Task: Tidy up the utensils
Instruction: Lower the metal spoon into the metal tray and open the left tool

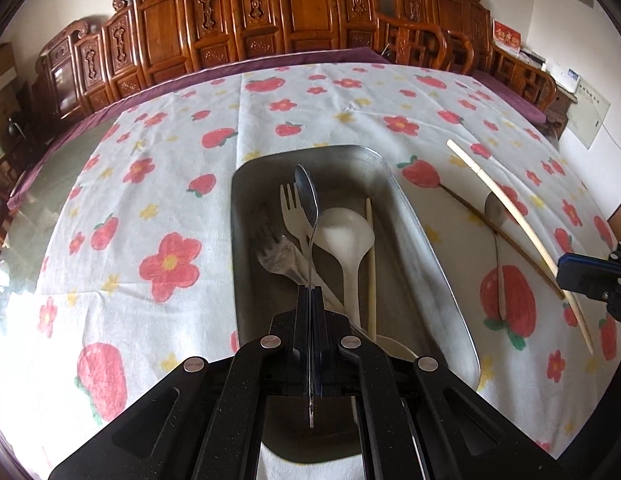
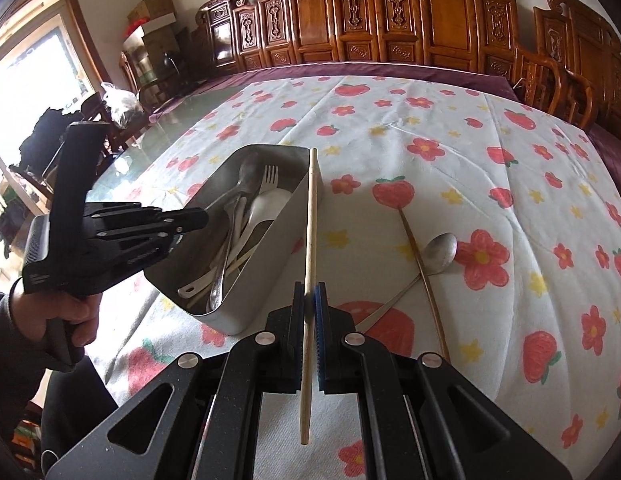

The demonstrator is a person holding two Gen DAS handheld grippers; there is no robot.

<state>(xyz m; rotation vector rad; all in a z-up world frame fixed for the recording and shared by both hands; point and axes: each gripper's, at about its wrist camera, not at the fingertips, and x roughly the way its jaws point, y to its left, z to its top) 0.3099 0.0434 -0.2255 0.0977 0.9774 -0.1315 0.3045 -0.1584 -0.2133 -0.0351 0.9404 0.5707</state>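
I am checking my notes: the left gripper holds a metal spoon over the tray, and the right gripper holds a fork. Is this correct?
One detail is wrong. The right gripper holds a pale chopstick, not a fork; the right wrist view shows this. The left gripper does hold the metal spoon over the tray.

Table (image 2: pixel 182 120), flowered cloth (image 2: pixel 430 184), steel tray (image 2: pixel 246 292)
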